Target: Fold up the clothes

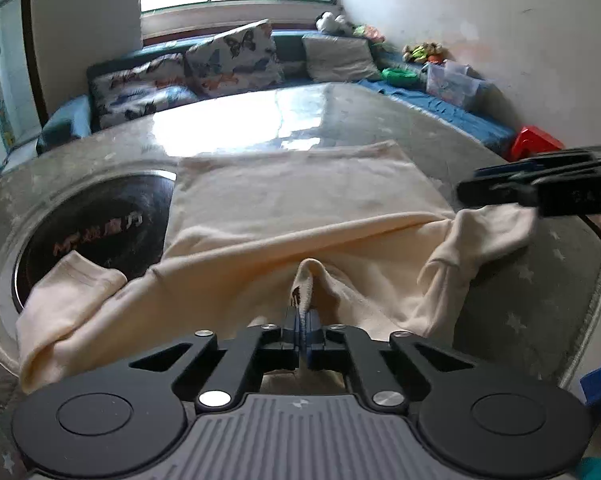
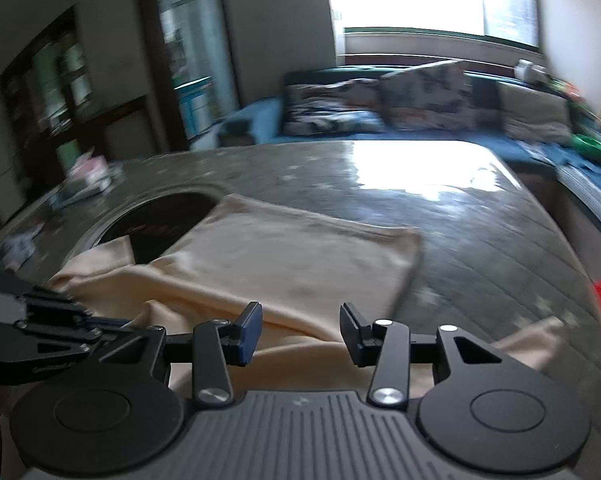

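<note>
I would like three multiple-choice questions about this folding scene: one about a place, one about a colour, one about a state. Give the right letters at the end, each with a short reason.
1. Where does the round black inset in the table lie, seen from the left wrist camera?
A. left of the garment
B. right of the garment
C. on the sofa

2. What colour is the garment?
A. dark blue
B. pale cream
C. red

3. How do the jaws of the two grippers stand?
A. both open
B. left shut on the cloth, right open
C. left open, right shut on the cloth

Answers: 1 A, the round black inset is partly covered by the left edge of the garment. 2 B, the fabric is pale cream against the grey table. 3 B, the left gripper pinches a fold, while the right gripper shows a wide gap.
</note>
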{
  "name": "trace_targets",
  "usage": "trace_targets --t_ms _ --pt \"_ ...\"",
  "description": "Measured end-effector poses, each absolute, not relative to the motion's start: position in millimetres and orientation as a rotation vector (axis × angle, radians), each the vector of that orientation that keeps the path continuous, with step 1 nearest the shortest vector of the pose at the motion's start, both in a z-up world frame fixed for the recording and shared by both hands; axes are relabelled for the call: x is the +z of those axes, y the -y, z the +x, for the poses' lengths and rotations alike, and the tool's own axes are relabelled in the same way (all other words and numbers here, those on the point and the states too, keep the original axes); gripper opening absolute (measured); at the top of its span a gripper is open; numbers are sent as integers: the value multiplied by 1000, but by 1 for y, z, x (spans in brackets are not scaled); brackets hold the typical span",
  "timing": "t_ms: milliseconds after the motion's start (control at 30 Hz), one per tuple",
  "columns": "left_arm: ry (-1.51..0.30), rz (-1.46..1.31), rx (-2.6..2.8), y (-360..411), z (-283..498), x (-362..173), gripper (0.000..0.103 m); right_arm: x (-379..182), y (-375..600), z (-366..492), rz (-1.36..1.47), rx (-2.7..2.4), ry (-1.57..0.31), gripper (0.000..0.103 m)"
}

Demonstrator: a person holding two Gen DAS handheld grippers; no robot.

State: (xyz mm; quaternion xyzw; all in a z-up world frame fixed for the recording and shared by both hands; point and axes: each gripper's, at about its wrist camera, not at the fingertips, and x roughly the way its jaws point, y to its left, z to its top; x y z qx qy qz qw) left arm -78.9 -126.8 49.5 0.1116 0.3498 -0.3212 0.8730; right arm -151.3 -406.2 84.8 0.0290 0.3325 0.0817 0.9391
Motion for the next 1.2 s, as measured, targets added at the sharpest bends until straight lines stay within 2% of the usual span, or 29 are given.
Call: trace_targets --t_ms 500,800,1000,1200 --pt "-697 329 -797 80 -127 67 3 74 332 -172 -404 494 -920 44" --pt "-637 419 -821 93 -132 70 6 85 325 -181 -552 484 -850 47" --pt "-633 396 -894 121 -131 67 6 93 352 -168 -428 433 -851 47" --pt "-696 346 -989 162 -119 50 11 87 423 -156 -133 164 -876 45"
